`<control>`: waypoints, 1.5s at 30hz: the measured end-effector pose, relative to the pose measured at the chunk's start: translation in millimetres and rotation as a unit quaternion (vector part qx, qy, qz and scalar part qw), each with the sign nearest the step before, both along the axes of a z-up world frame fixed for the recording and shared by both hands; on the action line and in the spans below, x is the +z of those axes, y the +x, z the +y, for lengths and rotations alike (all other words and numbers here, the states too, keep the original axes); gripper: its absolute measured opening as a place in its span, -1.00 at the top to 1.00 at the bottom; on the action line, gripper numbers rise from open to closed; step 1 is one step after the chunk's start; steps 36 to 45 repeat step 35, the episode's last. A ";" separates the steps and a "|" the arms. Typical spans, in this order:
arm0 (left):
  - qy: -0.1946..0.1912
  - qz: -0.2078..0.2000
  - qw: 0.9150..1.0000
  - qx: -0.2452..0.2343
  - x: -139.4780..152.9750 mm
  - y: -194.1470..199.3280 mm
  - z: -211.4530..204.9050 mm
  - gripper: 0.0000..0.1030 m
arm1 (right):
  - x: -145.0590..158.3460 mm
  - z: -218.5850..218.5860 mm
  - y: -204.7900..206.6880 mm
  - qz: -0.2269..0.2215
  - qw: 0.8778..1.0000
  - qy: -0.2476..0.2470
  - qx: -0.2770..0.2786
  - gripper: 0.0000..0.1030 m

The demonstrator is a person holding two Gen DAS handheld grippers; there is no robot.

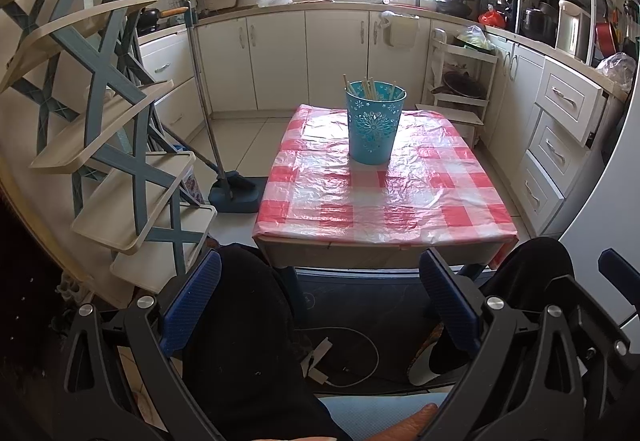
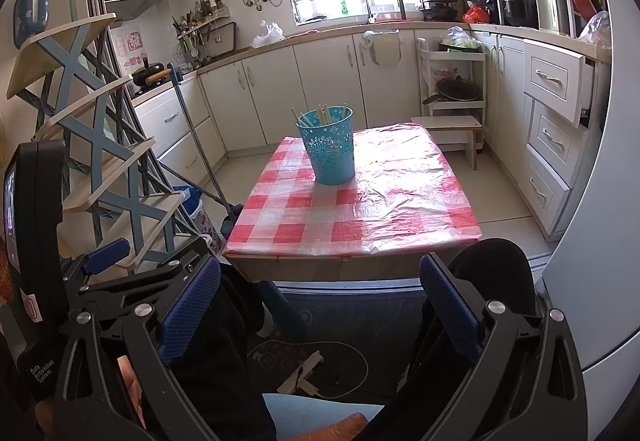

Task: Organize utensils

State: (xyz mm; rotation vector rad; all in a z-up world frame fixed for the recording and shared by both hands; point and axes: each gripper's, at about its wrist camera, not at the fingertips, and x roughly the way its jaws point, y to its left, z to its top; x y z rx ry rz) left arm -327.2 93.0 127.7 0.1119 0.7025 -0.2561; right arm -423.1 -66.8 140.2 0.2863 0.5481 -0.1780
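A teal perforated utensil cup (image 1: 375,123) stands upright on the far half of a small table with a red-and-white checked cover (image 1: 384,197). Several wooden chopsticks (image 1: 370,87) stick out of its top. The cup also shows in the right wrist view (image 2: 329,147), with the chopsticks (image 2: 322,115) and the table (image 2: 360,217). My left gripper (image 1: 320,305) is open and empty, held low in front of the table's near edge, above the person's knees. My right gripper (image 2: 320,305) is open and empty, also short of the table.
A blue-and-cream tiered rack (image 1: 108,129) stands at the left. A broom and dustpan (image 1: 230,189) lean beside the table's left side. White cabinets (image 1: 304,57) line the back and right. A small white trolley (image 1: 460,81) and step stool (image 2: 448,125) stand behind the table. A cable (image 1: 348,357) lies on the floor.
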 end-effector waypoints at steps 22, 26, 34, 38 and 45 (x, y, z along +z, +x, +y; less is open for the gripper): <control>-0.029 0.026 0.999 -0.002 -11.2 8.6 11.9 -0.85 | -10.0 -4.5 0.1 0.015 1.000 -0.003 0.013 -0.85; 0.006 -0.021 1.000 0.008 -4.0 -1.9 3.8 -0.85 | -7.1 -6.9 0.0 0.010 1.000 -0.008 0.006 -0.85; -0.010 0.008 1.000 0.013 -7.2 7.1 7.4 -0.85 | -7.5 -12.4 -3.5 -0.002 1.000 -0.022 -0.014 -0.85; -0.011 0.014 1.000 0.010 -8.7 7.8 7.0 -0.85 | -7.8 -12.4 -3.3 -0.001 1.000 -0.022 -0.013 -0.85; -0.011 0.014 1.000 0.010 -8.7 7.8 7.0 -0.85 | -7.8 -12.4 -3.3 -0.001 1.000 -0.022 -0.013 -0.85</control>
